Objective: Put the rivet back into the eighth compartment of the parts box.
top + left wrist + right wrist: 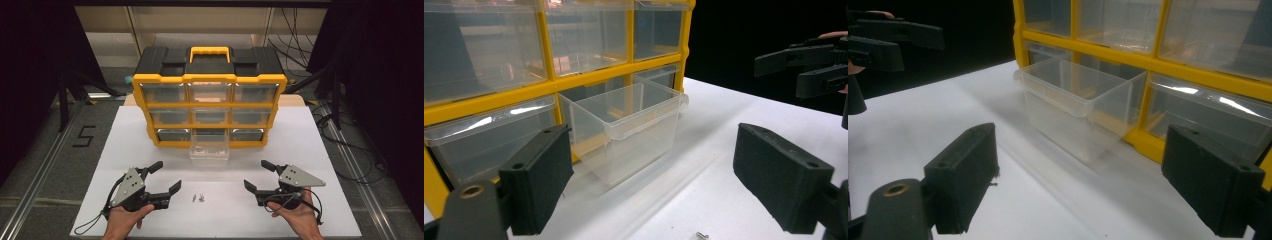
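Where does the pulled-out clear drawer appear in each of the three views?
High view: drawer, centre, bottom row of the yellow cabinet.
Left gripper view: drawer, centre, under the cabinet's yellow frame.
Right gripper view: drawer, centre, left of the frame.
Shared landmark: the yellow cabinet.

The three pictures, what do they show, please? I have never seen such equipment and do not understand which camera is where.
A person sits at a white table and holds a black two-jaw gripper in each hand: the left gripper and the right gripper. Both are open and hold nothing.

The high view looks down from above the person. Each of the other two pictures comes from a camera riding on one gripper, looking along its two black jaws.

On the table stands a yellow and black plastic organiser with clear drawers. Its bottom middle clear plastic drawer is pulled out. A few small metal screws lie on the table between the grippers.
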